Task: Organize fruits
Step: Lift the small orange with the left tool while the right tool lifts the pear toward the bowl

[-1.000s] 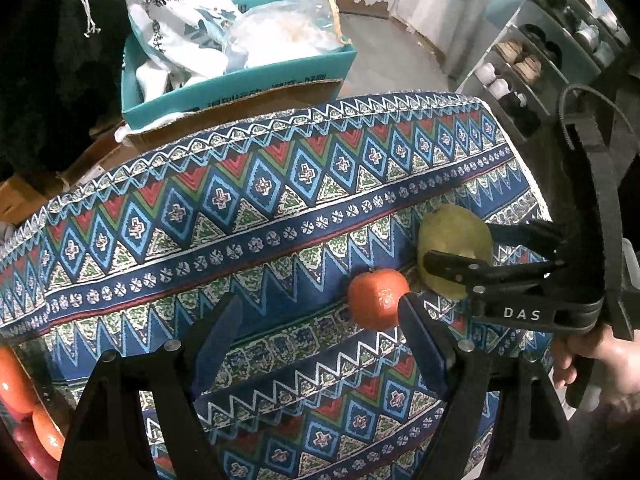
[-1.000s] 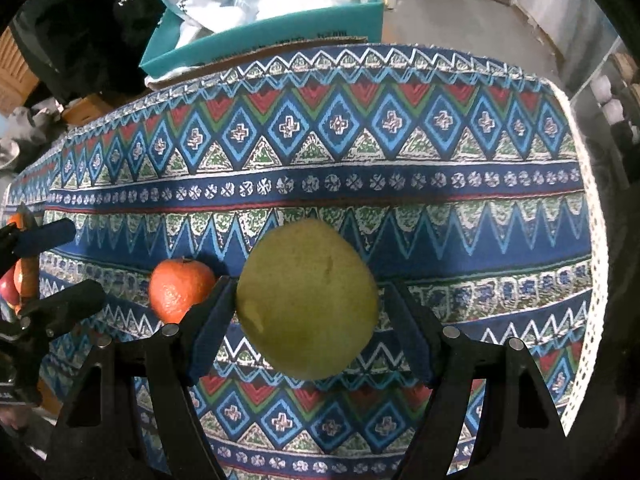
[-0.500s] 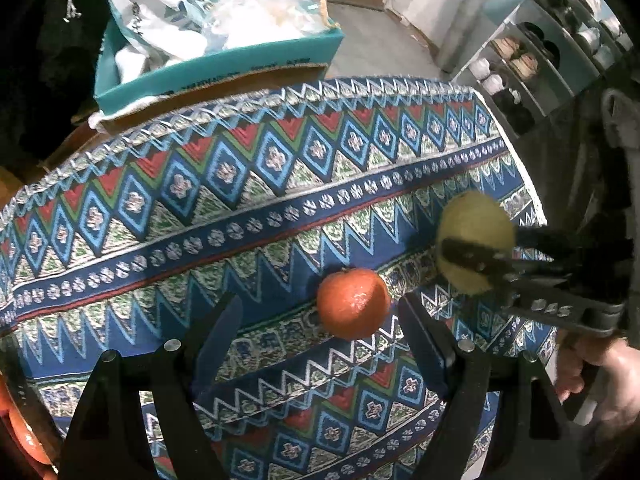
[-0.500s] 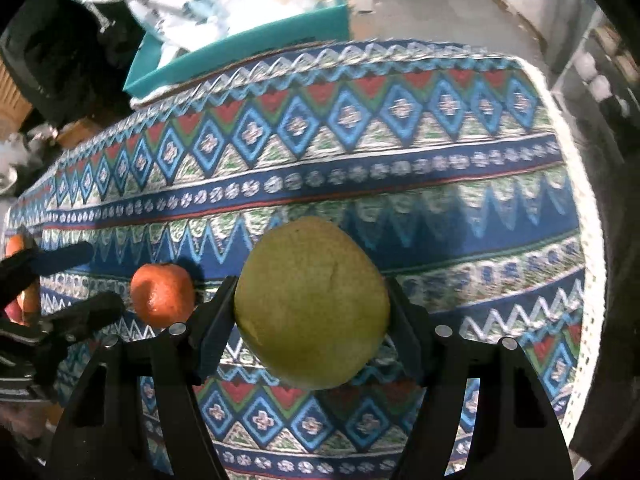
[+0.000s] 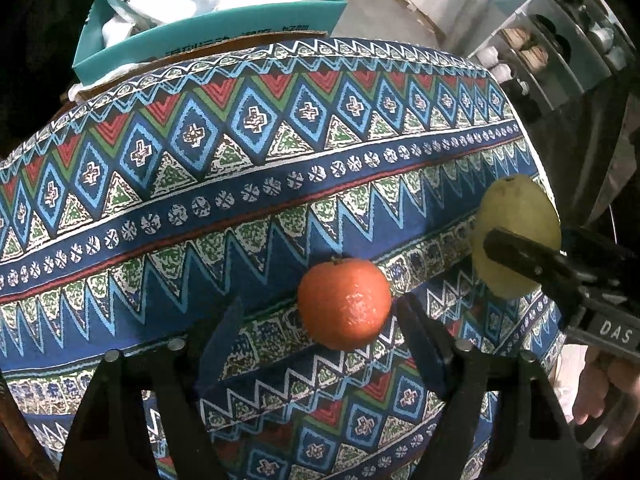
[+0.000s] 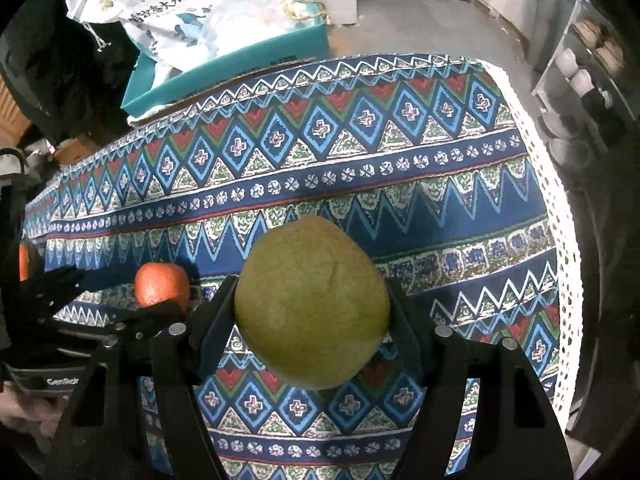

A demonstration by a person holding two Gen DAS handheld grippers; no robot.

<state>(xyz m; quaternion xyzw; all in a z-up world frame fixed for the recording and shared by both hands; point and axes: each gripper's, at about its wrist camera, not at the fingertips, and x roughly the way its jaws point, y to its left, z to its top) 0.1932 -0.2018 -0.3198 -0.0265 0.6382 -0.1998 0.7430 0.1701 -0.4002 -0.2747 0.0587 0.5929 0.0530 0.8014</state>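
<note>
Pear point(image 6: 312, 304) in right gripper point(image 6: 310, 320), stem end up-left.

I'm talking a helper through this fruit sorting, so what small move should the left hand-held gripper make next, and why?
Probably shift the left hand-held gripper a little toward the orange, then finish closing. Its jaws have just been closing, yet the orange sits off-centre, close to one finger with a clear gap to the other, still resting on the patterned cloth. The right hand-held gripper already clamps the pear.

Patterned tablecloth point(image 5: 256, 152) spread beneath the jaws, teal box point(image 6: 240, 68) beyond them past the cloth's far edge, white printed bag point(image 6: 160, 12) inside it, shelving point(image 5: 560, 52) off to the right.
</note>
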